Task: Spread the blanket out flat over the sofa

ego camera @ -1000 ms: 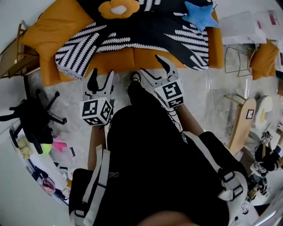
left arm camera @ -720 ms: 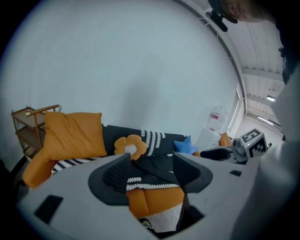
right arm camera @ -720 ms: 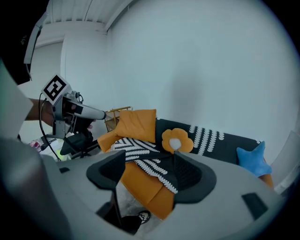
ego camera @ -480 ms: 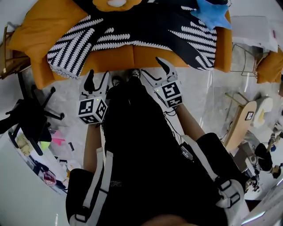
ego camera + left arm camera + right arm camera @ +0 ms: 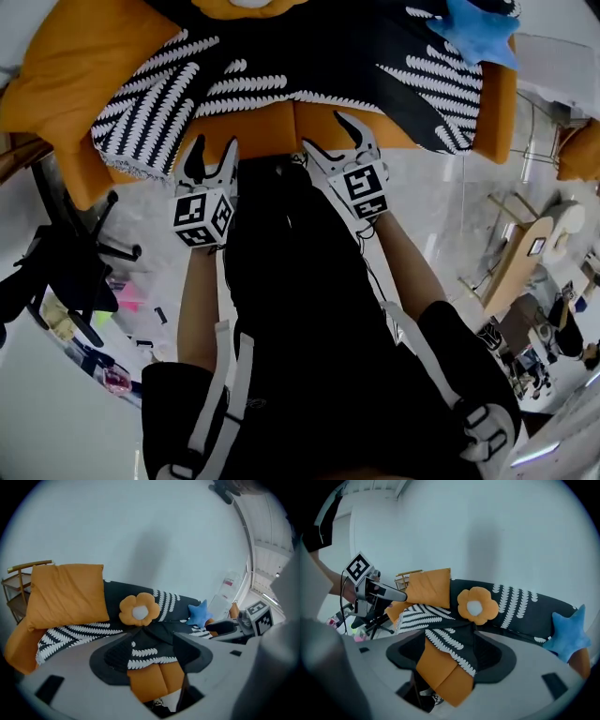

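A black blanket (image 5: pixel 309 56) with white leaf stripes lies rumpled over an orange sofa (image 5: pixel 281 127), its edge hanging unevenly across the seat front. My left gripper (image 5: pixel 208 155) is open, held just before the sofa's front at the left. My right gripper (image 5: pixel 335 131) is open too, close to the blanket's hanging edge (image 5: pixel 450 656). Neither holds anything. In the left gripper view the blanket (image 5: pixel 150 656) shows between the jaws, beyond them. An orange flower cushion (image 5: pixel 477 604) and a blue star cushion (image 5: pixel 569 632) rest on the blanket.
A big orange pillow (image 5: pixel 65 592) leans at the sofa's left end. A black office chair (image 5: pixel 66 262) stands on the floor at the left. A clear side table (image 5: pixel 544 84) and a wooden board (image 5: pixel 520 258) stand at the right. The person's dark trousers (image 5: pixel 309 309) fill the middle.
The person has stepped closer to the sofa. Both grippers have moved forward toward the seat front and stay open.
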Demonstrator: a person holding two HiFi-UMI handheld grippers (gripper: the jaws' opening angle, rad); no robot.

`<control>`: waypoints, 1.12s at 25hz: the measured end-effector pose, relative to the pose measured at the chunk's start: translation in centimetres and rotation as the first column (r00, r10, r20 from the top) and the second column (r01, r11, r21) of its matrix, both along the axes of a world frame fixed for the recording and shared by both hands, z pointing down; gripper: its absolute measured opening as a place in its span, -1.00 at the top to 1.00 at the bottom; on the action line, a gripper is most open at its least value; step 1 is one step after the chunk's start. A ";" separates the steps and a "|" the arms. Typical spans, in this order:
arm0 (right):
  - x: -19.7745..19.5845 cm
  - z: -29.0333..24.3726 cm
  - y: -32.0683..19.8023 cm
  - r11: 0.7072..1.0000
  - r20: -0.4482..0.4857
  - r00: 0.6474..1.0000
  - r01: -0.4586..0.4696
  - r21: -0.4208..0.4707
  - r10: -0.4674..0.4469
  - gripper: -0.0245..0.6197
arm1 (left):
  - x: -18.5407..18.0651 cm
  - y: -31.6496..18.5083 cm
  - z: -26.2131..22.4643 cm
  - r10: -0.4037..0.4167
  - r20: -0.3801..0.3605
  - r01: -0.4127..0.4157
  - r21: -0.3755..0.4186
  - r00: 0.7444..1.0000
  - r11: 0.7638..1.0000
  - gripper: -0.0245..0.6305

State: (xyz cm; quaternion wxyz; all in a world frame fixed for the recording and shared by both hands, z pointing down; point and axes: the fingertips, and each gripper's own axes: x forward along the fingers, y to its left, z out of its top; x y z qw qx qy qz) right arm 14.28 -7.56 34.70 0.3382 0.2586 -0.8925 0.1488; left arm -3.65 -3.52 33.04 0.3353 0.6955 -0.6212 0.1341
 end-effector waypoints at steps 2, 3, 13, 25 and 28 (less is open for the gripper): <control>-0.2 1.0 -1.1 1.000 -0.010 1.000 -0.025 0.000 0.025 -0.10 | -0.8 -1.1 1.6 0.007 0.010 -0.007 -0.018 1.000 1.000 0.10; -0.2 1.5 -1.7 0.999 -0.016 0.999 -0.039 -0.001 0.039 -0.10 | -1.1 -1.7 2.5 0.008 0.012 -0.008 -0.030 1.000 1.000 0.10; 0.0 8.0 -5.7 0.984 -0.081 0.984 -0.164 -0.069 0.159 -0.10 | -2.6 -7.4 11.1 0.085 0.016 -0.082 -0.129 0.996 0.988 0.10; 1.7 16.2 -10.6 0.946 -0.188 0.943 -0.302 -0.122 0.276 -0.10 | -4.8 -10.6 20.4 0.169 0.060 -0.144 -0.293 0.984 0.945 0.10; 2.1 17.6 -11.8 0.937 -0.219 0.930 -0.328 -0.124 0.297 -0.10 | -4.5 -11.5 22.4 0.211 0.055 -0.182 -0.328 0.976 0.927 0.09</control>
